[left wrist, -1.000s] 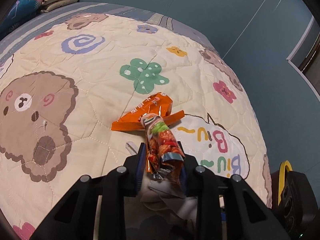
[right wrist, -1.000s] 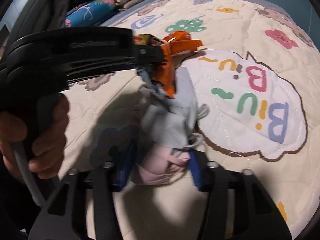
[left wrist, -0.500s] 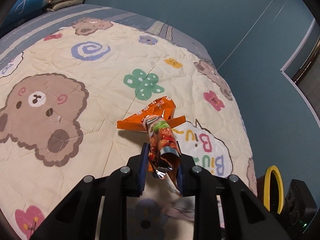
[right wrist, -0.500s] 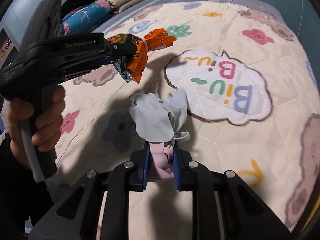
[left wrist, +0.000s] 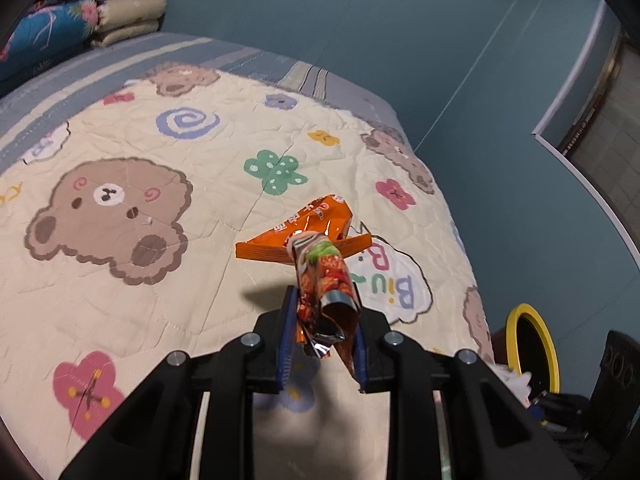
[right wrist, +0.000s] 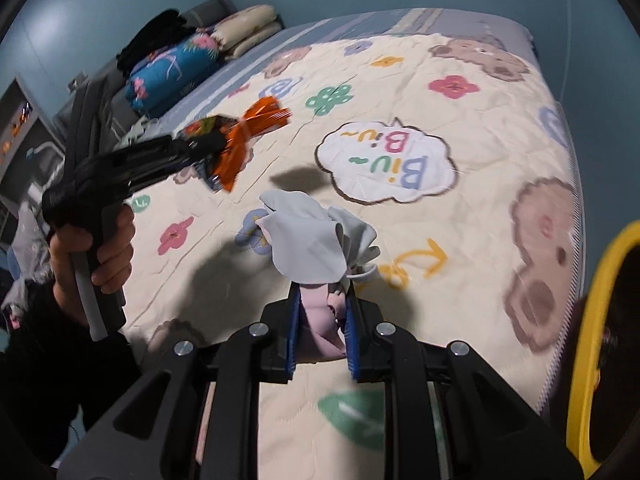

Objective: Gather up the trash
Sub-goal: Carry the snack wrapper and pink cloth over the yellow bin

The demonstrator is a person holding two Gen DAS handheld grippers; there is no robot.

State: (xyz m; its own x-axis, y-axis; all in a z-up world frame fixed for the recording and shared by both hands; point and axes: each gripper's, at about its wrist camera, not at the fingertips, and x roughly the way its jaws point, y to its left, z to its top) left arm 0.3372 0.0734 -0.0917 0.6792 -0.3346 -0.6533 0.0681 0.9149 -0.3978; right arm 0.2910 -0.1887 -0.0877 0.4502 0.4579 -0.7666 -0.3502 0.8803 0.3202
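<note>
My left gripper (left wrist: 322,312) is shut on crumpled snack wrappers: a red and green one (left wrist: 324,280) with an orange one (left wrist: 304,232) at its far end, held in the air above the quilted bed (left wrist: 160,280). The right wrist view shows the same gripper (right wrist: 208,142) and orange wrapper (right wrist: 244,140) at the left. My right gripper (right wrist: 322,304) is shut on a pink and grey face mask bundle (right wrist: 312,240), also off the bed. A yellow-rimmed bin (right wrist: 588,344) stands at the right, beside the bed; it also shows in the left wrist view (left wrist: 536,344).
Folded blankets and pillows (right wrist: 192,56) lie at the bed's far end. A teal wall (left wrist: 400,40) runs behind the bed. A dark object (left wrist: 616,392) sits beside the bin on the floor.
Both grippers have lifted off the quilt with their loads and pulled back toward the bed's edge. The yellow bin has come into the right wrist view.
</note>
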